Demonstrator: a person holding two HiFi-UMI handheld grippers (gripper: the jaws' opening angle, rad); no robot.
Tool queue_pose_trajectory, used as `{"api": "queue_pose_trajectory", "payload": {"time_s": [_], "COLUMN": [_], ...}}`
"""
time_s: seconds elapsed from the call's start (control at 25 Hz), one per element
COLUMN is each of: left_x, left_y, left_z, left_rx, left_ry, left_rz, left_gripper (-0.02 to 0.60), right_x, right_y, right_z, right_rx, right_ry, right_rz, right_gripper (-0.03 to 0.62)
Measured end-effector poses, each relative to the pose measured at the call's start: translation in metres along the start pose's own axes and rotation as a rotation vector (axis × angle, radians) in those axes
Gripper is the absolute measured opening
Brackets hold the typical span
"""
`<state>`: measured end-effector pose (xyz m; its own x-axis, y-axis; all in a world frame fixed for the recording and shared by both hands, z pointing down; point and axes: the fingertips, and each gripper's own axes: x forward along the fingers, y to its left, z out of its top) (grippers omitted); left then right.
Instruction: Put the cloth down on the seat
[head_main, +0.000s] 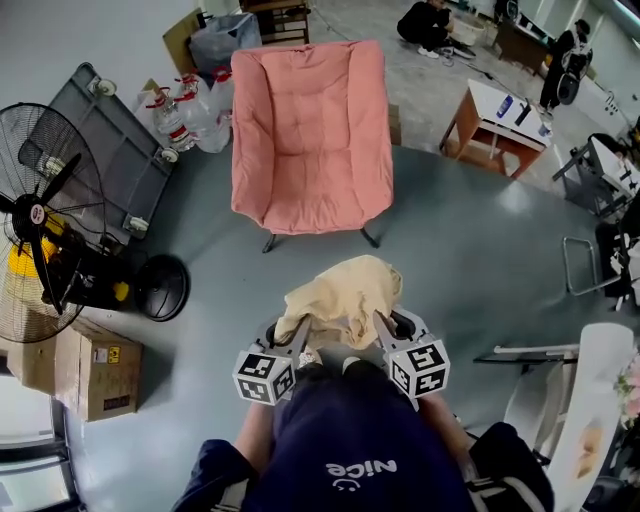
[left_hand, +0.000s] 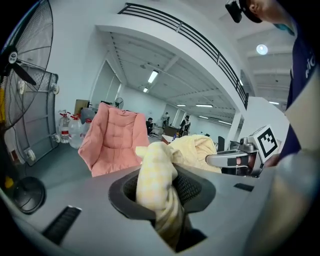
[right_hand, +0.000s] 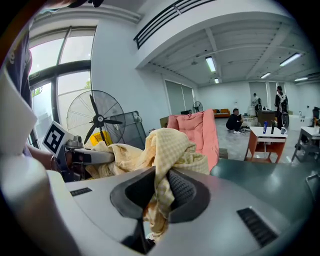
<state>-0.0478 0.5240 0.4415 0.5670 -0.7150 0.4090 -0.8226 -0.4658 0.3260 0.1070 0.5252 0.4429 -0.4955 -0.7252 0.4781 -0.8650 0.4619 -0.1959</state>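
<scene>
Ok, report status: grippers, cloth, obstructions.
Left gripper, right gripper: both shut on pale yellow checked cloth, held up between them. Pink padded chair ahead. Nothing in the way.

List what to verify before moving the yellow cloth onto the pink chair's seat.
1. Grip of left gripper on cloth: ok, jaws shut on it.
2. Grip of right gripper: ok, shut on the cloth.
3. Nothing lying on the seat: ok.
4. Open floor between cloth and seat: ok.
5. Cloth above the seat: not ok, it hangs short of it.
6. Cloth spread out: not ok, bunched.
</scene>
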Motion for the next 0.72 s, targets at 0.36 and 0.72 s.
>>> {"api": "queue_pose_trajectory", "payload": {"time_s": [0.36,0.72], "left_x": [-0.008,-0.001], "left_y": [0.045,0.073], "left_z": [0.021,0.031], "left_rx": [0.032,-0.010], "left_ry": [-0.030,-0.055], "left_rz": [-0.071,-0.056], "left_gripper": [0.124,0.124], "right_x": [0.030,0.053], "right_y": [0.025,0.024], "right_z": [0.019,0.026], "right_rx": [0.007,0.027], "right_ry": [-0.062,-0.065], "right_rz": [-0.090,-0.077], "right_gripper": [0.081,0.081]}}
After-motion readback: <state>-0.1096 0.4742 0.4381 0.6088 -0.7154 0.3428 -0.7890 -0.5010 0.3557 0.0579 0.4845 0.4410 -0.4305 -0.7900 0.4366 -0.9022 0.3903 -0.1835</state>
